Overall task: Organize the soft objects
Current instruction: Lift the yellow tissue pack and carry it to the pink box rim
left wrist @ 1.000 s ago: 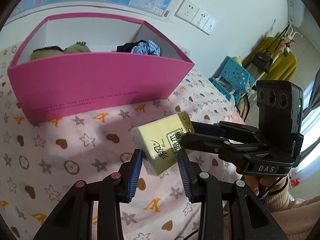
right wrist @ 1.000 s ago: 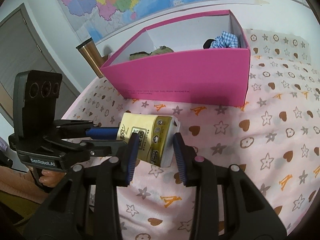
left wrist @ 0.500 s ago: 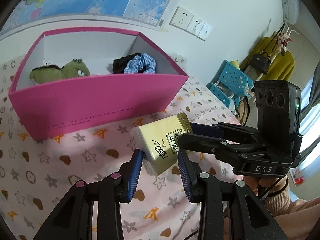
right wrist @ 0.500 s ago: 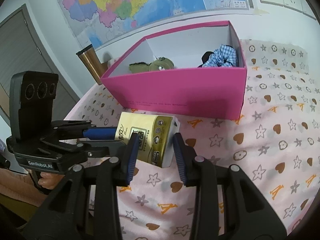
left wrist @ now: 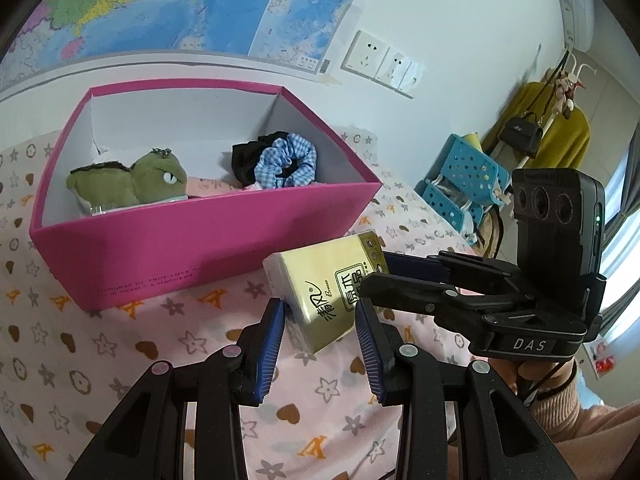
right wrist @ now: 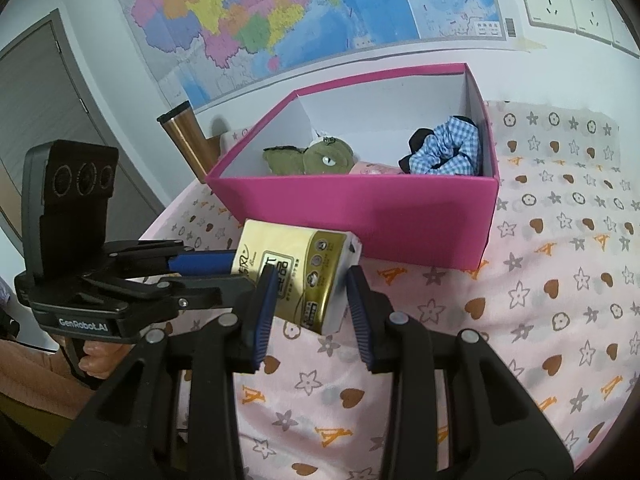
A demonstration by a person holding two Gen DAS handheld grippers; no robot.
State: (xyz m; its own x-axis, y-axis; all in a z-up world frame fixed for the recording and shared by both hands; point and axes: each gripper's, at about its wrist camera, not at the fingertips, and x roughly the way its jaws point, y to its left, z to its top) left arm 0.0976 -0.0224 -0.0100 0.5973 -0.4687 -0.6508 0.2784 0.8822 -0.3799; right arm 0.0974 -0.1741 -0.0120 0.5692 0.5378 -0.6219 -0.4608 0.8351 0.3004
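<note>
— Yellow plastic wrap, gold at one end: that is the tissue pack (left wrist: 326,294), held up in the air just in front of the pink box (left wrist: 192,256).

— Who holds it?

— Both. The left gripper (left wrist: 320,332) pinches one end between its blue pads (left wrist: 270,344), and the right gripper (right wrist: 308,304) pinches the other end; each comes in from its own side, so they cross at the pack.

— Does the pack touch the box?

— It seems clear of it, above the pink tablecloth (left wrist: 100,356) with stars and hearts, lower than the box's rim.

— And inside the box?

— A green plush toy (right wrist: 310,158) lies toward the left, and a blue checked scrunchie (right wrist: 446,150) sits on something black at the right end. Something pink lies between them on the floor of the box.

— Anything else nearby?

— A copper-coloured tumbler (right wrist: 186,140) stands behind the box's left corner, and a map (right wrist: 280,12) hangs on the wall above.
</note>
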